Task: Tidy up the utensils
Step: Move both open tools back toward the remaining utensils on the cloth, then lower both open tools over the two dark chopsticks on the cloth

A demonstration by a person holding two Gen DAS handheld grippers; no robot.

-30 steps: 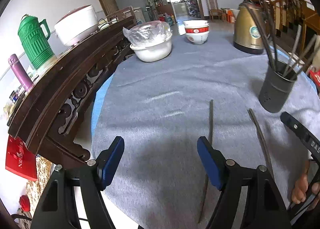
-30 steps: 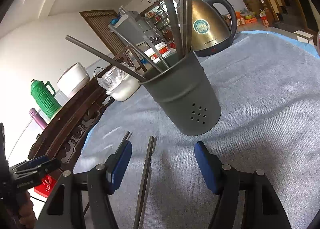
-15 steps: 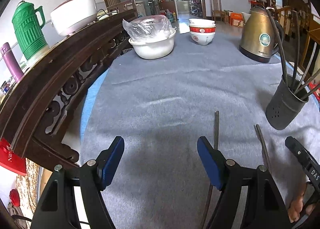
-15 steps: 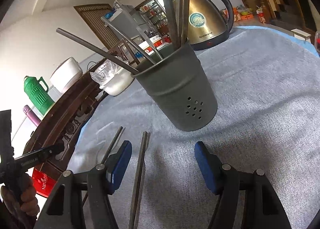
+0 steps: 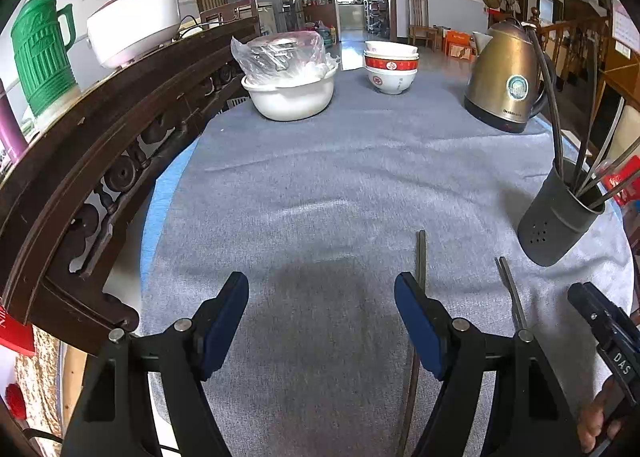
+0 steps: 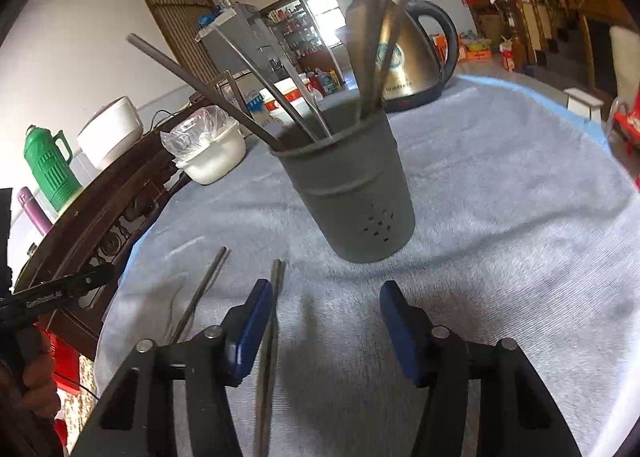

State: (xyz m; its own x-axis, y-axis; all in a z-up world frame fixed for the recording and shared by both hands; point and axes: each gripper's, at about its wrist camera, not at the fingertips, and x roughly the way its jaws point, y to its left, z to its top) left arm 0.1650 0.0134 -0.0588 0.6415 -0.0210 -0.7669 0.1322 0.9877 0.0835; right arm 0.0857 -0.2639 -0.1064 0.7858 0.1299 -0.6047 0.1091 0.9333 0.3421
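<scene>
right gripper (image 6: 326,317) closing, nearer chopsticks (image 6: 270,337) than before.

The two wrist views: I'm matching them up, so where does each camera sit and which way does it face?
Left wrist: on the left gripper, facing down across the table toward bowls; right gripper's hand at the edge.
Right wrist: on the right gripper, fingers closing, nothing between them, facing the utensil cup.
Shared: cup, kettle, loose chopsticks.
</scene>
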